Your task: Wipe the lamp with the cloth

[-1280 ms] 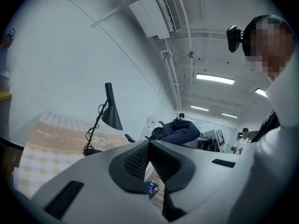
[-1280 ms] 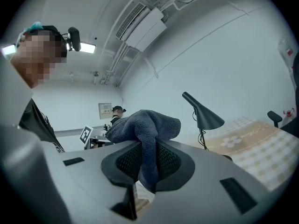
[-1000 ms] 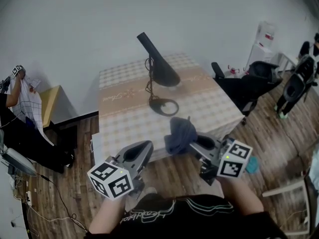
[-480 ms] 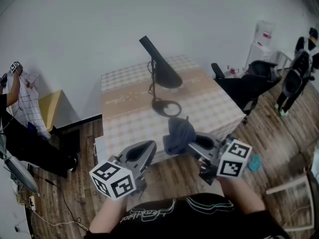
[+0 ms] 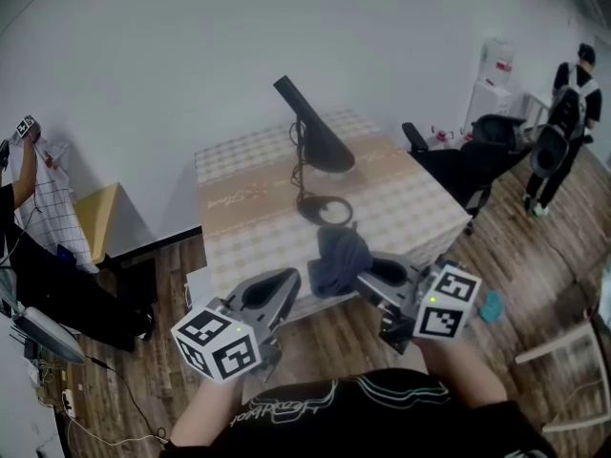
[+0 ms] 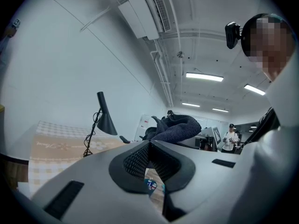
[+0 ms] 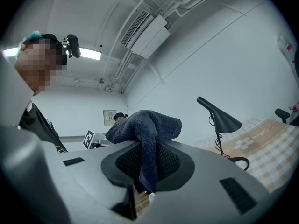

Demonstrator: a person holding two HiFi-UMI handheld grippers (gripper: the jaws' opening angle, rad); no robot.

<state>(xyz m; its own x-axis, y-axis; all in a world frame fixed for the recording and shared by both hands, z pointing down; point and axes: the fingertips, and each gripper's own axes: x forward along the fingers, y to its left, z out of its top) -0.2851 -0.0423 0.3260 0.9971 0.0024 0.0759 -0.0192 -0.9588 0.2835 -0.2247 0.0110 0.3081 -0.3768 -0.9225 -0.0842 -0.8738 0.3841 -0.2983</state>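
While the right tongs (image 5: 366, 277) grip the dark blue cloth (image 5: 339, 256), bunched above them before the near edge of the checked surface (image 5: 239, 227), the left tongs (image 5: 283, 282) sit closed on nothing, and the black lamp (image 5: 320, 143) stands farther back on that surface.

A black desk lamp (image 5: 317, 141) is standing upright on the checked table (image 5: 239, 213), its cone shade tilting. A bunched dark-blue cloth (image 5: 336, 256) is hanging clamped in the right gripper (image 5: 368, 277).
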